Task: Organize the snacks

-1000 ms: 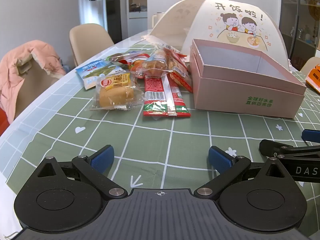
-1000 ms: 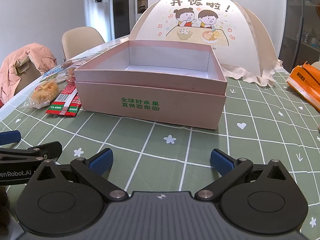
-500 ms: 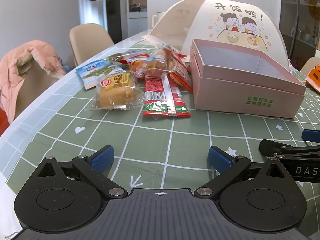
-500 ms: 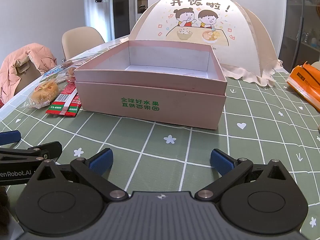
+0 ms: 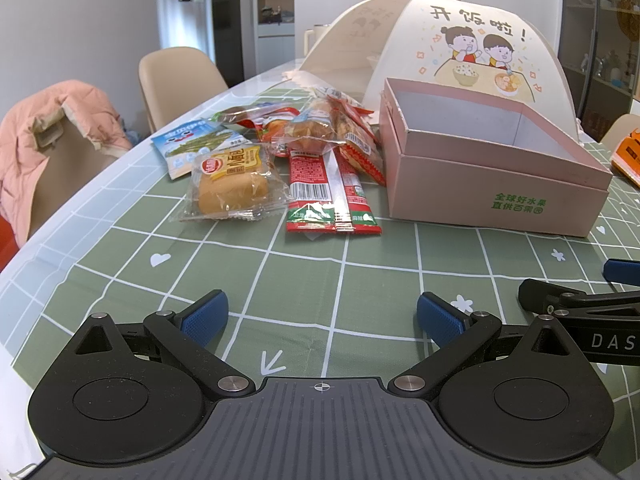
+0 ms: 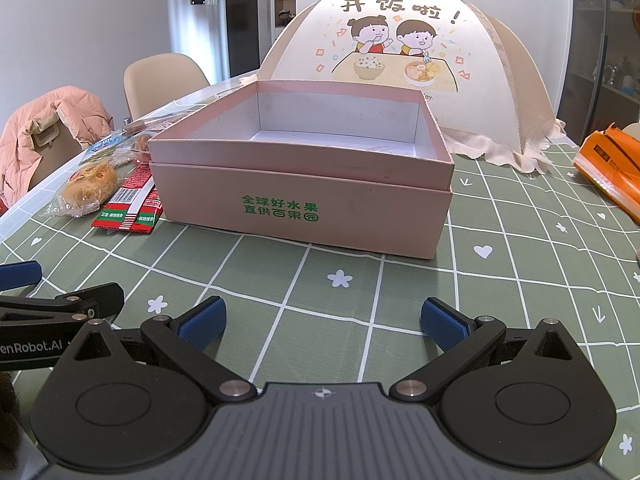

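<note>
The left gripper [image 5: 322,316] has its blue-padded fingers spread wide with nothing between them, low over the green checked tablecloth [image 5: 240,272] and well short of any packet. The right gripper [image 6: 322,320] is likewise spread and empty, just beside the left one and facing the front wall of the pink box [image 6: 304,196].

Beyond the left gripper lies the snack pile [image 5: 288,152], all of it on the cloth to the left of the box. Nearest are a clear-wrapped small bread [image 5: 232,184] and a red-and-green packet [image 5: 330,192], side by side; the packet's edge lies just beside the box wall. Behind them sit a blue-and-white packet [image 5: 196,144] and several more wrapped snacks heaped together, overlapping one another.

The box stands open, and as far as both views show, its white interior holds nothing. By this judgement the organizing has not begun: no snack is in the box and none is gripped. Every packet remains to be moved, and the bread or the red-and-green packet looks like the easiest first pick for the left gripper.

Behind the box stands a cartoon-printed food cover [image 6: 400,52]; an orange package [image 6: 612,164] lies off to the right.
</note>
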{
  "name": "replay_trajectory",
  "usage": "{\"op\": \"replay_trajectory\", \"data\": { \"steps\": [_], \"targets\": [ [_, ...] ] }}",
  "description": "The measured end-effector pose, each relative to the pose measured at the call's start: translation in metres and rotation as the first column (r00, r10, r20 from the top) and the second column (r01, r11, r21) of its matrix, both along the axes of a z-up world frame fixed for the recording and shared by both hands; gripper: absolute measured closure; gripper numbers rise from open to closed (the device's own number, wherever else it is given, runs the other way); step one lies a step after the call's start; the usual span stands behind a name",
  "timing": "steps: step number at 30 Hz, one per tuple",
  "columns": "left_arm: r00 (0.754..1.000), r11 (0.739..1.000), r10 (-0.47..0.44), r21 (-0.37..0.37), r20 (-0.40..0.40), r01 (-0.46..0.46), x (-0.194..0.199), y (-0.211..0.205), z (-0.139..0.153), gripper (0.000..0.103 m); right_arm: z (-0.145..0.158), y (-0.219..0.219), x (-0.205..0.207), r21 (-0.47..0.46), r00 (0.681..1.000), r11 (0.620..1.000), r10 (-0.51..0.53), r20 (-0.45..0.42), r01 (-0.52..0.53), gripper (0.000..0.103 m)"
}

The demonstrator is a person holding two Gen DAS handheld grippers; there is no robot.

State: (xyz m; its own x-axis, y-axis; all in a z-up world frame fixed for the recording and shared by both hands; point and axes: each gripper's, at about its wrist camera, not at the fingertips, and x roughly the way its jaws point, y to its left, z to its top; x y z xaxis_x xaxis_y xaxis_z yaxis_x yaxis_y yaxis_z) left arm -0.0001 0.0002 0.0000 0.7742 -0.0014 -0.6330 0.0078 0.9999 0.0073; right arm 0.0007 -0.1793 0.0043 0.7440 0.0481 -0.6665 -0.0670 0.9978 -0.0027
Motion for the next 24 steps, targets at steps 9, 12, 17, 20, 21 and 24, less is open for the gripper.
{"op": "replay_trajectory", "data": {
  "steps": [9, 12, 17, 20, 21, 24],
  "targets": [
    [1.000, 1.000, 0.000, 0.001, 0.000, 0.000, 0.000, 0.000, 0.000, 0.000, 0.000, 0.000, 0.001, 0.000, 1.000, 1.000, -0.003, 0.000, 0.003, 0.000],
    [1.000, 1.000, 0.000, 0.000, 0.000, 0.000, 0.000, 0.000, 0.000, 0.000, -0.001, 0.000, 0.000, -0.001, 1.000, 1.000, -0.008, 0.000, 0.008, 0.000],
    [1.000, 1.000, 0.001, -0.002, 0.000, -0.001, 0.000, 0.000, 0.000, 0.000, -0.004, 0.001, 0.006, 0.001, 1.000, 1.000, 0.015, 0.000, -0.015, 0.000],
    [1.000, 1.000, 0.001, -0.023, -0.009, -0.002, -0.001, 0.004, 0.003, 0.001, 0.002, 0.003, 0.014, 0.001, 0.999, 1.000, 0.015, -0.052, -0.015, 0.000],
    [1.000, 0.999, 0.002, -0.038, -0.023, -0.003, 0.001, 0.008, 0.006, 0.001, 0.005, 0.005, 0.020, -0.005, 0.995, 1.000, 0.017, -0.100, -0.017, 0.000],
    [0.999, 0.996, 0.053, -0.078, -0.005, -0.053, 0.014, 0.032, 0.028, 0.001, 0.013, 0.004, 0.027, -0.010, 0.978, 1.000, 0.004, -0.209, -0.006, 0.000]
  ]
}}
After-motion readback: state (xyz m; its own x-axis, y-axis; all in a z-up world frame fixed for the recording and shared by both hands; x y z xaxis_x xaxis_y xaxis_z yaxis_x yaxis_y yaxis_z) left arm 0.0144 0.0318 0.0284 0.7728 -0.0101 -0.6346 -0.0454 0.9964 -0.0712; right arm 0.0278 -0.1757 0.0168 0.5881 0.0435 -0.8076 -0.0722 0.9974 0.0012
